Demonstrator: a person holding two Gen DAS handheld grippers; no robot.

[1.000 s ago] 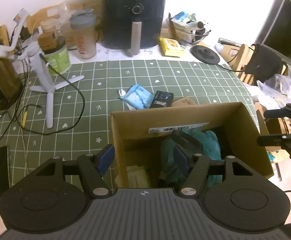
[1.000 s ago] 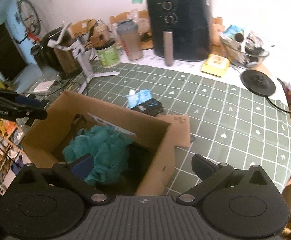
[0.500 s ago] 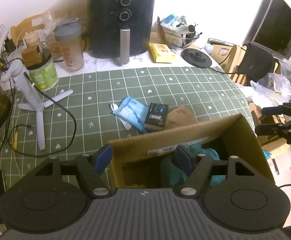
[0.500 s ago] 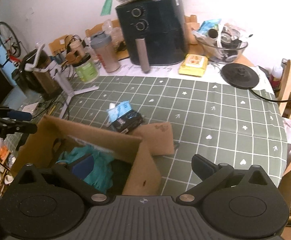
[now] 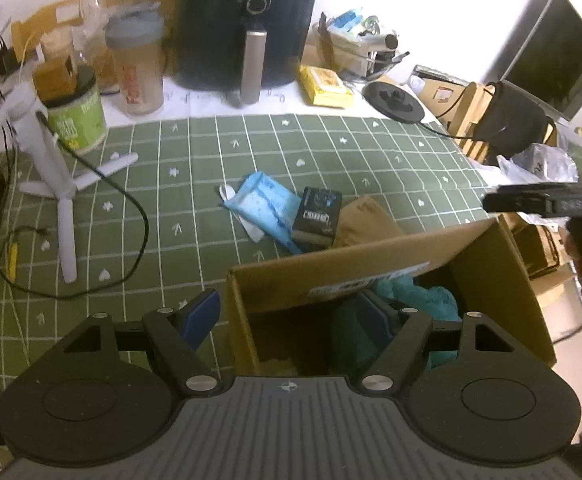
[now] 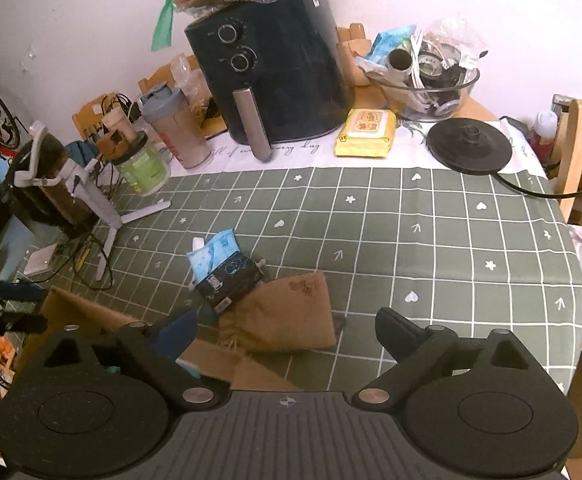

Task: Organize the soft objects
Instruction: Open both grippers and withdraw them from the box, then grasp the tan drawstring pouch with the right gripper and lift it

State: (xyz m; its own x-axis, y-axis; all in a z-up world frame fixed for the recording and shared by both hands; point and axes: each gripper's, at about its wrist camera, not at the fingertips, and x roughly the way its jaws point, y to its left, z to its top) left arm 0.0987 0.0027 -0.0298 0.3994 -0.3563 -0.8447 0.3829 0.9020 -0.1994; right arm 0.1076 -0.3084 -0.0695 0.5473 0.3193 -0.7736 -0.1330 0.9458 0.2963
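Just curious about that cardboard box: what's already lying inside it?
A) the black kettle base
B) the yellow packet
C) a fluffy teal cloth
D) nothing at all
C: the left wrist view shows a fluffy teal cloth bunched inside the cardboard box.

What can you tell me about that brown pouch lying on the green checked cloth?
The brown pouch looks like soft, matte fabric, roughly square and slightly puffed, with a small dark print near one corner and a frayed edge. It lies flat on the tablecloth, touching the black packet and the cardboard box. Nothing grips it.
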